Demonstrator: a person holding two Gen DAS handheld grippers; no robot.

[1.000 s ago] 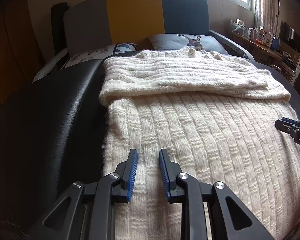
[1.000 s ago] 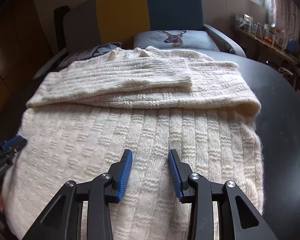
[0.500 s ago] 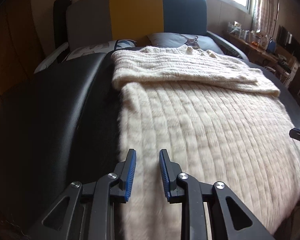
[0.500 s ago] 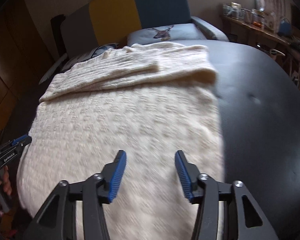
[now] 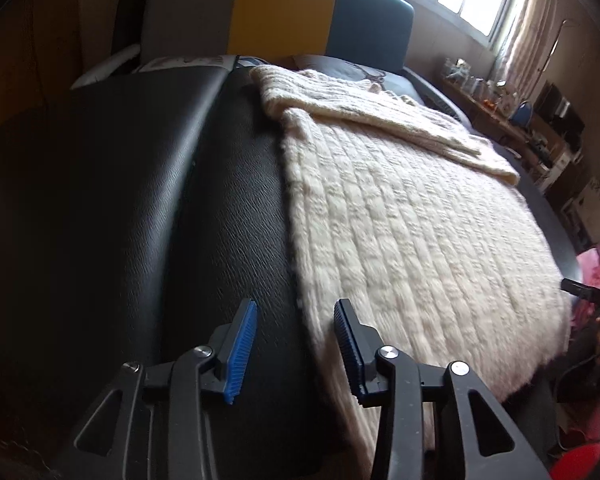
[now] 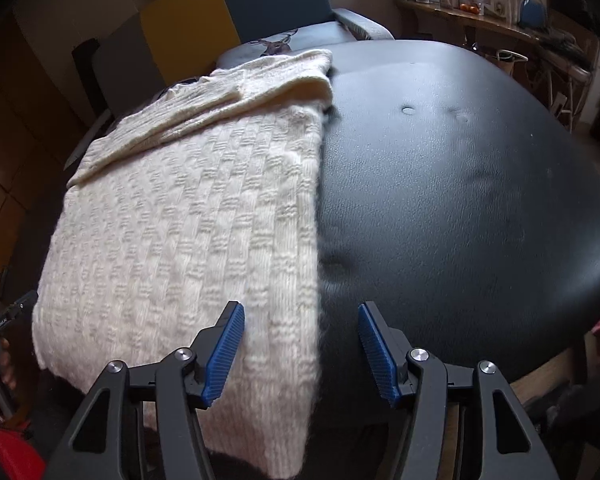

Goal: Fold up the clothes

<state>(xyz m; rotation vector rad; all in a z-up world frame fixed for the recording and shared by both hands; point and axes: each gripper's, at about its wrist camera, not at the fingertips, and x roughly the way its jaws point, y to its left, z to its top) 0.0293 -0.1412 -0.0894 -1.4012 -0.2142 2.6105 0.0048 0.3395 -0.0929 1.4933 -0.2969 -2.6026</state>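
A cream knitted sweater (image 5: 400, 216) lies flat on a black padded table (image 5: 140, 200), its sleeves folded across the far end. In the left wrist view my left gripper (image 5: 296, 336) stands open and straddles the sweater's left edge near the hem. In the right wrist view the sweater (image 6: 188, 216) fills the left half, and my right gripper (image 6: 302, 344) stands wide open over its right edge near the hem, on the table (image 6: 460, 200). Neither gripper holds cloth. The tip of the other gripper shows at each view's side.
A sofa with a grey, yellow and teal back (image 5: 284, 12) and a deer-print cushion (image 6: 284, 40) stands behind the table. A cluttered wooden shelf (image 6: 480, 12) runs along the right wall under a window. Pink and red items (image 5: 596, 264) lie past the table's right edge.
Both grippers have moved outward from the sweater's middle to its side edges, the left one leftward, the right one rightward. Their jaws have opened wider. The sweater has not moved.
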